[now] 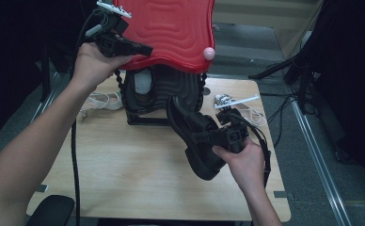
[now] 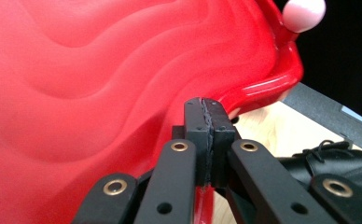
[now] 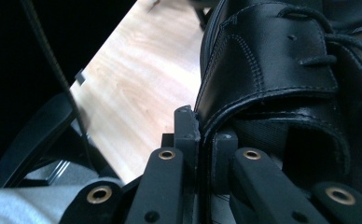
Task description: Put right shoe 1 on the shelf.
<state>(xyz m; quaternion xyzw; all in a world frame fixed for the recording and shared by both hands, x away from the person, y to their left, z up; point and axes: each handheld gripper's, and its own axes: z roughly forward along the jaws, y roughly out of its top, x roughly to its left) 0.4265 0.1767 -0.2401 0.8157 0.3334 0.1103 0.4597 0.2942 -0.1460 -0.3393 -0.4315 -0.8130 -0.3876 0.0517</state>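
Observation:
A red rippled lid (image 1: 171, 28) with a pink knob (image 1: 209, 53) is tilted up over a black rippled case (image 1: 164, 92) at the back of the wooden table (image 1: 124, 160). My left gripper (image 1: 144, 49) is shut on the lid's lower left edge. In the left gripper view the gripper (image 2: 209, 122) is pressed together against the red lid (image 2: 100, 84), with the knob (image 2: 303, 14) at top right. A black leather lace-up shoe (image 1: 194, 136) hangs above the table's right half. My right gripper (image 1: 217, 135) is shut on its collar. In the right gripper view the gripper (image 3: 198, 131) pinches the shoe's (image 3: 272, 65) collar edge.
Black chains (image 1: 119, 81) link the lid to the case at both sides. A white cord (image 1: 100, 100) lies left of the case and another white cord (image 1: 257, 116) is at the right rear. A black chair part (image 1: 53, 211) sits off the table's front left corner.

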